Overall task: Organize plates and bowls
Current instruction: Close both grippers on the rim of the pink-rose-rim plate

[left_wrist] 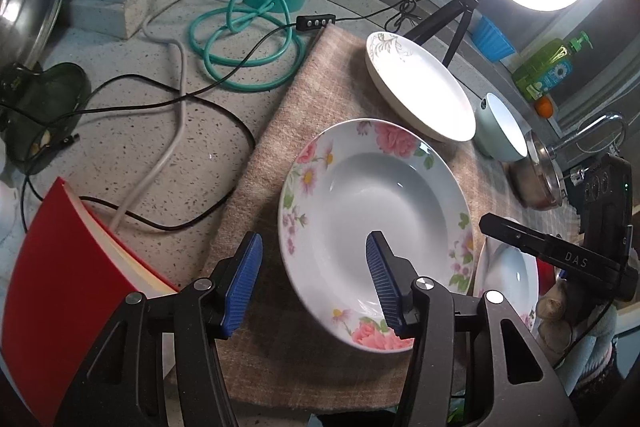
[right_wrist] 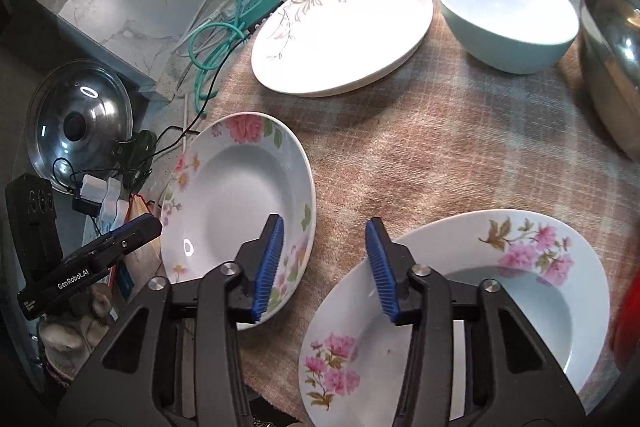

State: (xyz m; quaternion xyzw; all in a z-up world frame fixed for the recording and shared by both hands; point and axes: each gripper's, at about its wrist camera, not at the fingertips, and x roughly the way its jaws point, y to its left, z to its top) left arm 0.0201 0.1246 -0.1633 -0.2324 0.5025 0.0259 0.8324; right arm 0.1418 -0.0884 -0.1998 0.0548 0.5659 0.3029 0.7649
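Blue-padded left gripper (left_wrist: 314, 281) hangs spread wide, its right finger over the well of a rose-rimmed deep plate (left_wrist: 376, 227) on the plaid cloth (left_wrist: 260, 163). Right gripper (right_wrist: 325, 267), likewise parted, straddles bare cloth between that plate and a pink-flowered plate (right_wrist: 520, 291).

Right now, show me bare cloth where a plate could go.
Bare cloth lies between the oval plate, mint bowl, steel bowl and both floral plates. The counter left of the cloth is crowded with cables.
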